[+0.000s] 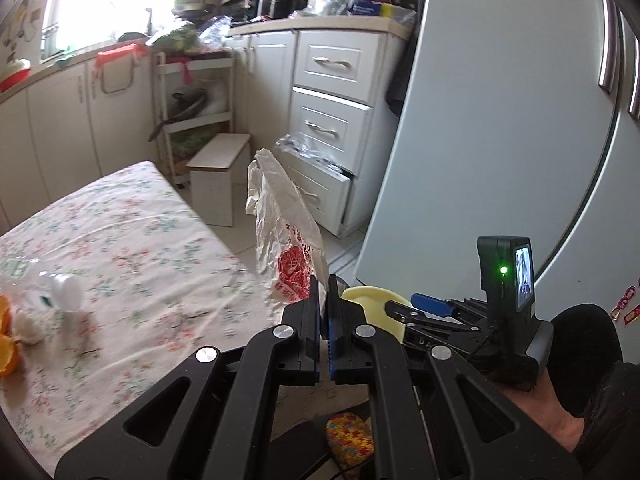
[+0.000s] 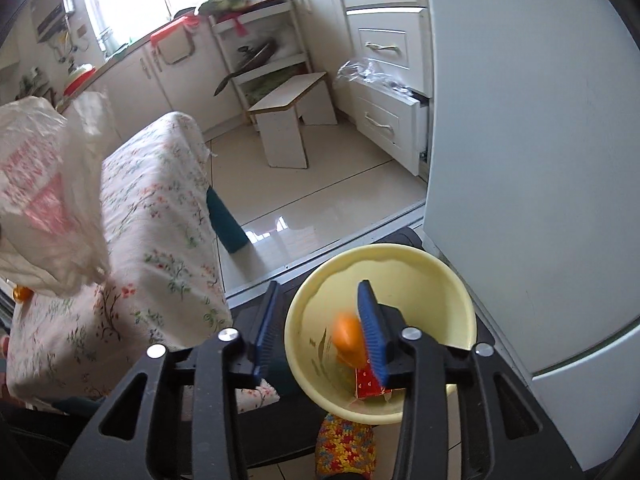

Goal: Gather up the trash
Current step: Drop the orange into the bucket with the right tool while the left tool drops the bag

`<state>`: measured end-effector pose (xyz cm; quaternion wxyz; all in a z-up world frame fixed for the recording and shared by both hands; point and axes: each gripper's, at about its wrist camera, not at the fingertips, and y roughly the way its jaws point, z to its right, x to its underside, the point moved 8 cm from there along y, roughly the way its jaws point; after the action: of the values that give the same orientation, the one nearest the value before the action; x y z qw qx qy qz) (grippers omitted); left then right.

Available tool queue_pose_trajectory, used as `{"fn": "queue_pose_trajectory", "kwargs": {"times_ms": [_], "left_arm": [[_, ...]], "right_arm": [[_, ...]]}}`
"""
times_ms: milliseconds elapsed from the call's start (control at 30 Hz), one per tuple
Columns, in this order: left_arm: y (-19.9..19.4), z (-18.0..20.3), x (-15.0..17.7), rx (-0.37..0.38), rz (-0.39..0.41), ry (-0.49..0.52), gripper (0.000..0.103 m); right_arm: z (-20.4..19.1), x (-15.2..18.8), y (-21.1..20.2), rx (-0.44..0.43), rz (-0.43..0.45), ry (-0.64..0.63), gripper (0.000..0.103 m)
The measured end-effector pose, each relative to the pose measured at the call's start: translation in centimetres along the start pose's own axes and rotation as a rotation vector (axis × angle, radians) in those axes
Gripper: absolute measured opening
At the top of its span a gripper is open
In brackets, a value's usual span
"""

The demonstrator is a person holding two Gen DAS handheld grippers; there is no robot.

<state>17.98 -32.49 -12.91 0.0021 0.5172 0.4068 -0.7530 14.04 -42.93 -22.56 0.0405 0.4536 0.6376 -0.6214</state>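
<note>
My left gripper point(image 1: 323, 304) is shut on a crumpled white plastic bag with red print point(image 1: 280, 224), held up past the table corner; the bag also shows at the left of the right wrist view point(image 2: 44, 192). My right gripper point(image 2: 320, 320) is open over a yellow bowl point(image 2: 420, 272). A blurred orange peel point(image 2: 350, 338) is in the bowl between the fingers, beside a red wrapper point(image 2: 370, 386). On the floral tablecloth point(image 1: 132, 248) lie orange peels point(image 1: 6, 336), a white bottle cap point(image 1: 66, 292) and tissue point(image 1: 30, 322).
A white fridge point(image 1: 500, 120) stands on the right. White drawers point(image 1: 332, 120), one open with plastic bags, are behind. A small white stool point(image 2: 288, 124) stands on the tiled floor. A colourful slipper point(image 2: 346, 448) is below the bowl.
</note>
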Motion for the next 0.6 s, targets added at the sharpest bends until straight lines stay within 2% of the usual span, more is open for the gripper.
{"fn": "queue_pose_trajectory", "kwargs": {"times_ms": [133,200,300,433,600], "left_arm": [[1.4,1.6,-0.2,0.038,-0.016,0.000,0.003],[2.1,2.4,-0.2,0.058,-0.025,0.001,0.002],[3.0,3.4,-0.1,0.082,-0.044,0.007,0.002],[4.2,4.9,0.1,0.116,-0.069,0.014,0.002],[5.8,7.2,-0.1,0.168,-0.093,0.027,0.002]], "right_arm": [[0.8,-0.1,-1.0,-0.035,-0.010,0.064,0.049],[1.2,0.7,-2.3,-0.058,-0.029,0.096,0.055],[1.3,2.6,-4.4,-0.090,-0.060,0.123,0.060],[0.4,5.6,-5.9,-0.144,-0.119,0.127,0.063],[-1.2,6.3,-5.8,-0.173,-0.139,0.086,0.064]]}}
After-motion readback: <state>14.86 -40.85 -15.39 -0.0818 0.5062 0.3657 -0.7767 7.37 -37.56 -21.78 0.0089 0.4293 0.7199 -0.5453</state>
